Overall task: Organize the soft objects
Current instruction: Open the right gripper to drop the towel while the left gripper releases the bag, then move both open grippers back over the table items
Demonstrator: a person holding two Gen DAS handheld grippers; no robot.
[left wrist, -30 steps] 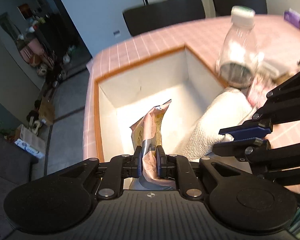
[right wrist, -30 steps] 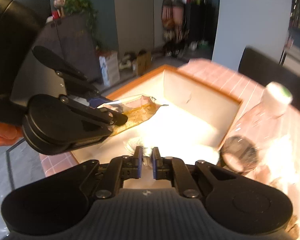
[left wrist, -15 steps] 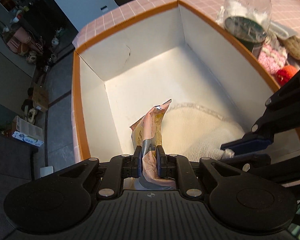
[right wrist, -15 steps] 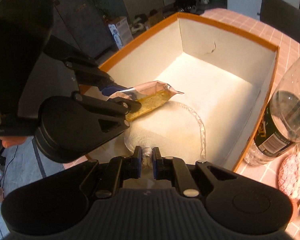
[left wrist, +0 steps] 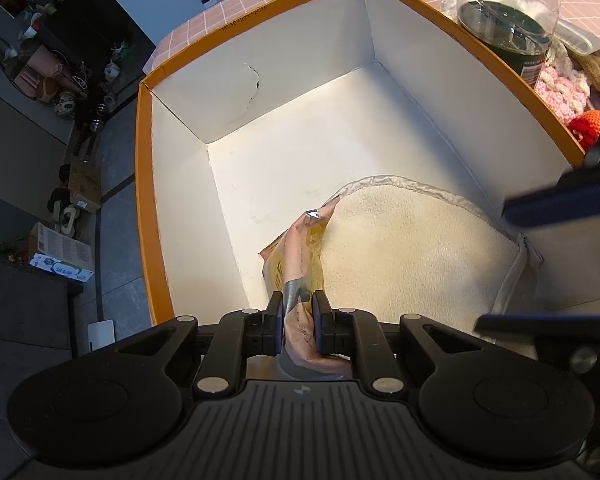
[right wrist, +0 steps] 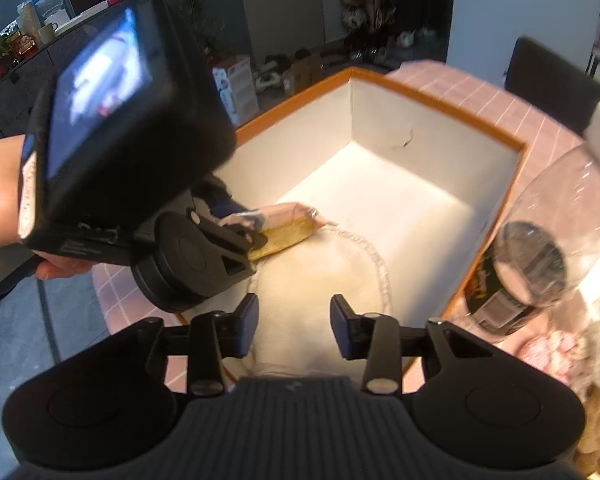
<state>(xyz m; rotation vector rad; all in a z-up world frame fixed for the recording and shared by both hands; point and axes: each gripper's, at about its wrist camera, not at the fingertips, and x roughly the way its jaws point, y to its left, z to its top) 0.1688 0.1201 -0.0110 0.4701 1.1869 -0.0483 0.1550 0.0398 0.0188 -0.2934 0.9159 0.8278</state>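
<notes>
Right claw (right wrist: 294, 322) spread wide over cream towel (right wrist: 316, 276) in orange-rimmed box (right wrist: 432, 98).

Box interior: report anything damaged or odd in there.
The box has a small tear in its white far wall, a dark curved crack with the liner lifting. It also shows from the right wrist. Otherwise only the cream towel and the snack packet are inside.

Cream towel (left wrist: 416, 256) lies flat on the floor of the orange-rimmed box (left wrist: 144, 184); my left fingers pinch a pink-gold snack packet (left wrist: 298, 256) beside it
</notes>
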